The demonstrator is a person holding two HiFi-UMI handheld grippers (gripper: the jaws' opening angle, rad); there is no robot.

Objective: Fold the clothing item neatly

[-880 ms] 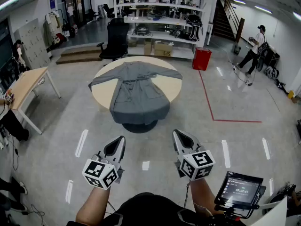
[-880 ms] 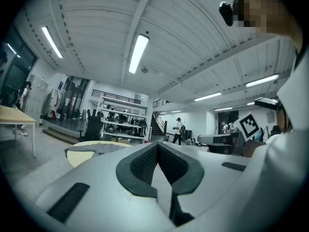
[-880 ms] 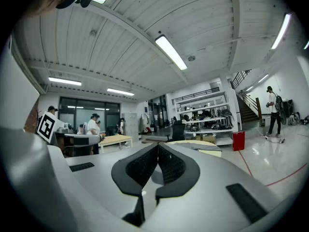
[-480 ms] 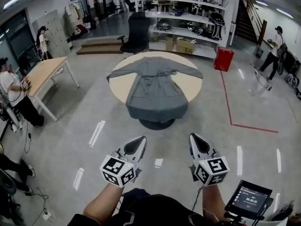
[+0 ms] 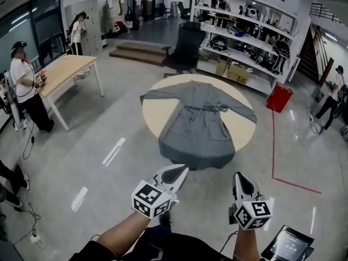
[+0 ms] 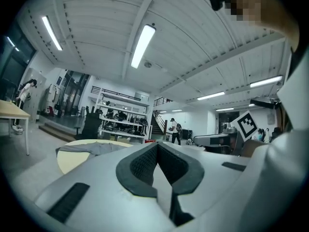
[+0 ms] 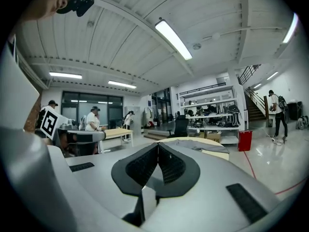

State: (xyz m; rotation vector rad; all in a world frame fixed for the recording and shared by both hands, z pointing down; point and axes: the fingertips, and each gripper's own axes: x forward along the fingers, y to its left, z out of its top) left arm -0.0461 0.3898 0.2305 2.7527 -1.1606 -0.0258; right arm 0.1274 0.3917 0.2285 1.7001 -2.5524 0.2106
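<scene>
The coat (image 5: pixel 198 121) was plain grey, the round table (image 5: pixel 154 113) cream, the bin (image 5: pixel 279 97) red. The left gripper (image 5: pixel 181 170) and right gripper (image 5: pixel 240 176) were pale grey, cubes patterned with black-and-white squares.

Ahead of me stood a round, cream-topped table (image 5: pixel 155 110) on the grey polished concrete floor (image 5: pixel 109 189). A grey long-sleeved cloth robe (image 5: pixel 198 124) lay flat on it, front up, collar at the far side. Both sleeves stretched out to the rim, and a belt was knotted at the waist. Its hem hung over the table's near edge, and bare tabletop showed on either side of the body. On the floor I saw short white painted dashes (image 5: pixel 113 151) to the left of the table and a red tape line (image 5: pixel 273 145) to its right. A red box-shaped bin (image 5: pixel 278 97) stood near that line's far end.
</scene>
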